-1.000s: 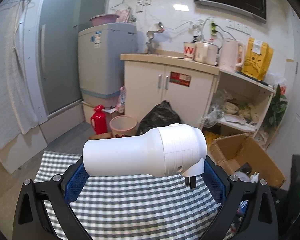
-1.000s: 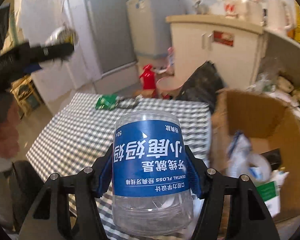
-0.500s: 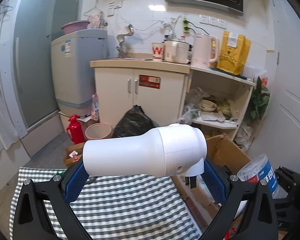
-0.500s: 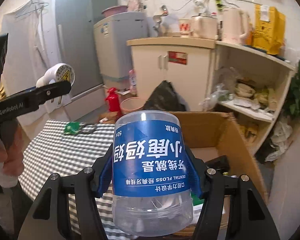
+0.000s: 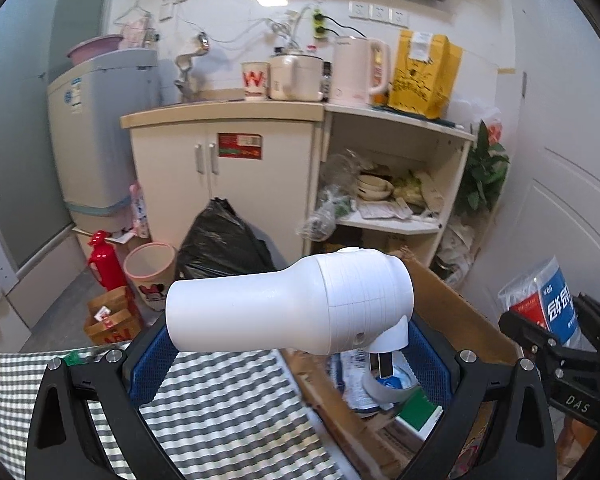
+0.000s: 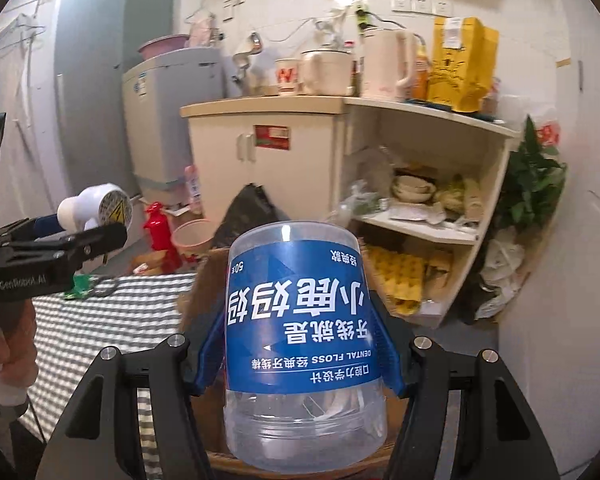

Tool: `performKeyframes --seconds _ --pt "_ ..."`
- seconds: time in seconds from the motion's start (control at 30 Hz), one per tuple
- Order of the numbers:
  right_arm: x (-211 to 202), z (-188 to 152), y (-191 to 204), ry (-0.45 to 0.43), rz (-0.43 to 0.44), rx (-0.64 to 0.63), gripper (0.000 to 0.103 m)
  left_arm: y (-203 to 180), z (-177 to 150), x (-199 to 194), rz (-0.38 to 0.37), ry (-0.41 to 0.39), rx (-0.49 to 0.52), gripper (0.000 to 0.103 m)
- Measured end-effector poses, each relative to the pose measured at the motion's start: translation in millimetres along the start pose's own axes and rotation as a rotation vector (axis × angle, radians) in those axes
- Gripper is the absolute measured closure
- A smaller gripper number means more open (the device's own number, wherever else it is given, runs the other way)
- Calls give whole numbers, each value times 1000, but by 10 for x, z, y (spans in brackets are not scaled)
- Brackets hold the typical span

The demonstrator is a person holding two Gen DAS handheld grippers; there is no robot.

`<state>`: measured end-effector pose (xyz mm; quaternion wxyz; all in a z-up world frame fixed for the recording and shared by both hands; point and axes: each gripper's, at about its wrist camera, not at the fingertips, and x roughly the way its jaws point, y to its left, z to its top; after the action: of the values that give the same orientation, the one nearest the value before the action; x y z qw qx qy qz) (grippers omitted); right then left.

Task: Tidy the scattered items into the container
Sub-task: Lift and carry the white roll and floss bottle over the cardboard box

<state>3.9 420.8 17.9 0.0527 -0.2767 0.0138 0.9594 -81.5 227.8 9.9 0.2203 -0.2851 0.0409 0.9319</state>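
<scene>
The left claw (image 5: 292, 356) is clamped on a white hair dryer (image 5: 288, 304), held sideways above the edge where the checkered desk (image 5: 228, 412) meets the open cardboard box (image 5: 456, 320). The right claw (image 6: 300, 364) is clamped on an inverted dental floss jar (image 6: 300, 344) over the box flap. Only the left view shows the box contents: a tape roll (image 5: 384, 388) and a green-white carton (image 5: 418, 414). Only the right view shows a green packet (image 6: 78, 282) on the desk. Beyond stand a black rubbish bag (image 5: 220, 240), pink bin (image 5: 150, 266) and cabinet (image 5: 228, 172).

A white hair dryer (image 5: 288, 304), a blue-labelled clear floss jar (image 6: 300, 344), a grey-and-white checked tablecloth (image 5: 228, 412).
</scene>
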Motion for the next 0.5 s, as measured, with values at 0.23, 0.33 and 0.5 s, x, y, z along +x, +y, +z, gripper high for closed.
performKeyframes --seconds 0.23,0.33,0.5 --pt "223 -51 -272 53 -34 37 40 -303 -24 427 -80 88 59 1" --pt "349 -97 -348 85 -30 36 40 -371 -71 622 -96 136 60 1" --pt "521 -202 -402 137 -27 32 40 -513 -157 879 -135 190 74 1"
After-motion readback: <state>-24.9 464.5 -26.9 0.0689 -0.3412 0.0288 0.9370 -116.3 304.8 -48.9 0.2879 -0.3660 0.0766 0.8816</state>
